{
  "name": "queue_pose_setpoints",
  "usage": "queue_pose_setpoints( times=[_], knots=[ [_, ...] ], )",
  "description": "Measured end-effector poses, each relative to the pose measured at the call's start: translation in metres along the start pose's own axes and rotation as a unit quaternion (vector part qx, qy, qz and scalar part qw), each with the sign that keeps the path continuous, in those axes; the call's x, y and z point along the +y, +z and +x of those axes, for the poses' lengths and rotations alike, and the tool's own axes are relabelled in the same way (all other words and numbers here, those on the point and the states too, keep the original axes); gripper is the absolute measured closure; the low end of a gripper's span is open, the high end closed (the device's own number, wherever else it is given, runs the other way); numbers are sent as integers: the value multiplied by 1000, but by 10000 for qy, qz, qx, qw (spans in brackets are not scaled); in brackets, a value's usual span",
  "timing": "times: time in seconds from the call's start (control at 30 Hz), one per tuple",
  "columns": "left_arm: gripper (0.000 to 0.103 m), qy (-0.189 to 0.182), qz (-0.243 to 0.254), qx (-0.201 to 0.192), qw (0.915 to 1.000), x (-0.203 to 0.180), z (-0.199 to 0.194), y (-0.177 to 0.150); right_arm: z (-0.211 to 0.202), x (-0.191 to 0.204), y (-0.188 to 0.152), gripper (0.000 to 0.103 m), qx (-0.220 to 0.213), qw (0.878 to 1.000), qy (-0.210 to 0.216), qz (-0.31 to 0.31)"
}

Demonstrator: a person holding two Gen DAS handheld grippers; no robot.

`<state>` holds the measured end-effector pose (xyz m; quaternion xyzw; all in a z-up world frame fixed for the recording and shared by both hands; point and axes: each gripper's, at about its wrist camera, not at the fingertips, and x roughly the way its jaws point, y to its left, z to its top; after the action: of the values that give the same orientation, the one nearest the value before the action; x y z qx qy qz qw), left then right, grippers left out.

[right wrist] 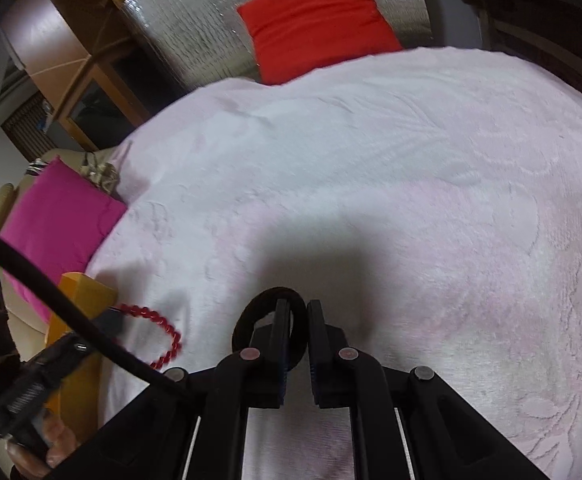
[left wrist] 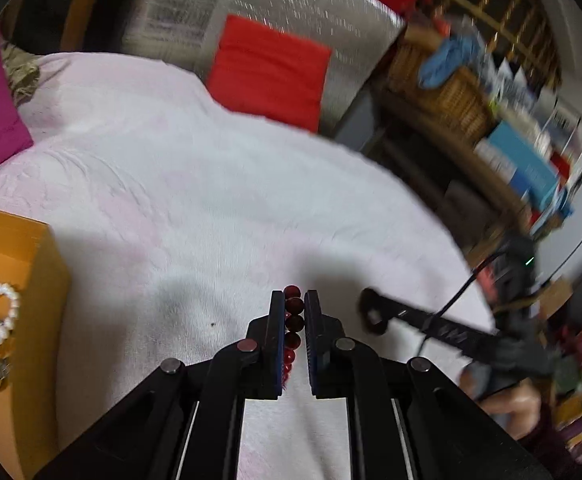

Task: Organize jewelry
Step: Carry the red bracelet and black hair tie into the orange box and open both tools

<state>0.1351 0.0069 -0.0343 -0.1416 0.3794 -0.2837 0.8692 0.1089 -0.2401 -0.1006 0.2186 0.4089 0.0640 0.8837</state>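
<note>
- Gripping the red bead bracelet, left gripper fingers pinch the beads; strand light, limp, beads slippery.
- Right gripper fingers clamp a soft black ring.
- Orange box nearby.

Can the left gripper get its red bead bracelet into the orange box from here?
Probably yes. The left gripper is shut on the red bead bracelet, and the open orange box lies just to its left, nothing between.
</note>
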Motion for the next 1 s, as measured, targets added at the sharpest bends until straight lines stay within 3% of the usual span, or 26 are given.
queue_pose_setpoints(
  times=[0.2,0.4,0.53,0.77,1.0],
  knots=[
    [94,77,56,-642,9979,-6,-48,-1,-5,28,-5,94,-170,9993,232,-236],
    [94,650,203,-1126,9913,-6,-99,-22,-17,55,-12,94,-359,9973,538,-361],
    [94,1144,20,-1348,9842,11,-146,-47,-30,80,-19,94,-556,9934,893,-466],
    [94,2193,-180,-1538,9633,61,-238,-83,-52,140,-38,94,-858,9811,1552,-773],
    [94,2697,-440,-1561,9492,92,-282,-109,-58,208,-69,94,-854,9655,2168,-1164]
  ],
)
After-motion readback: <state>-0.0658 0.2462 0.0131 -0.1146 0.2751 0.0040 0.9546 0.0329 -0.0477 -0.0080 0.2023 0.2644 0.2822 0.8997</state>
